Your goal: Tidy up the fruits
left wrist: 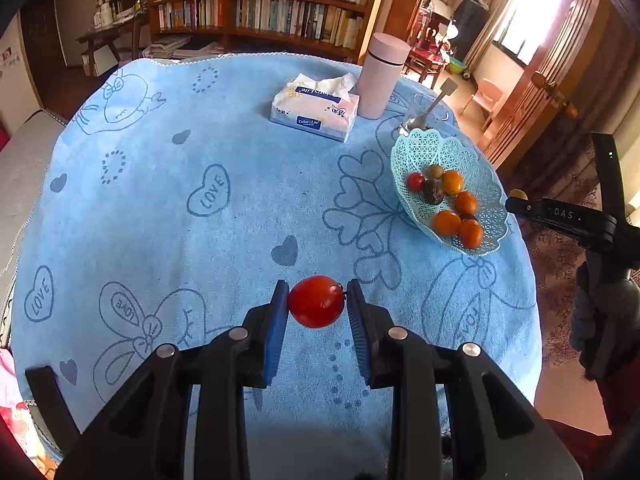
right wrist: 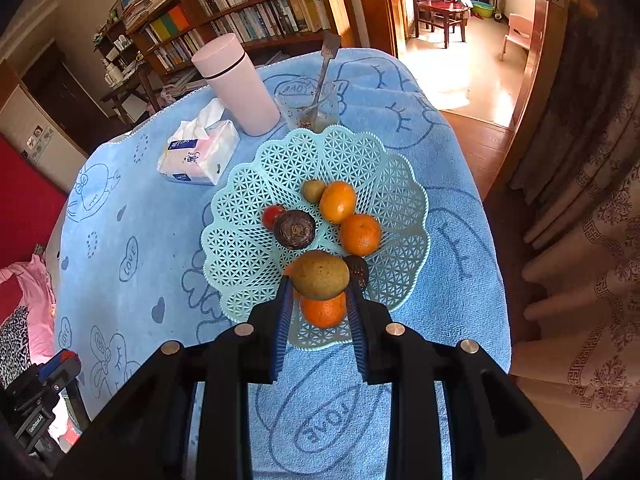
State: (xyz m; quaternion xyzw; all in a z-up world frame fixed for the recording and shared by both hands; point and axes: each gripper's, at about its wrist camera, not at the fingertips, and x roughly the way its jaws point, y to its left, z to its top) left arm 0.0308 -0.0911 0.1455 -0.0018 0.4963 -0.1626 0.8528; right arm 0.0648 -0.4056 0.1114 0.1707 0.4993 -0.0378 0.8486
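Fruits sit in two grips and one basket: we see the left gripper (left wrist: pixel 317 300) with its blue pads clamped on a red tomato (left wrist: pixel 316 301) above the blue tablecloth (left wrist: pixel 160 220), while the right gripper (right wrist: pixel 319 286) pinches a brown kiwi (right wrist: pixel 320 275) over the near side of the mint lattice basket (right wrist: pixel 248 208). In the left view the basket lies at two o'clock, holding oranges (right wrist: pixel 337 201), a small tomato (right wrist: pixel 272 216) and dark fruits (right wrist: pixel 294 229). Beyond it, at twelve, stand a pink flask (right wrist: pixel 236 84) and a tissue pack (right wrist: pixel 198 156).

Red tomato (left wrist: pixel 316 301) & brown kiwi (right wrist: pixel 320 275) held aloft; oranges etc. in teal basket (right wrist: pixel 384 168).
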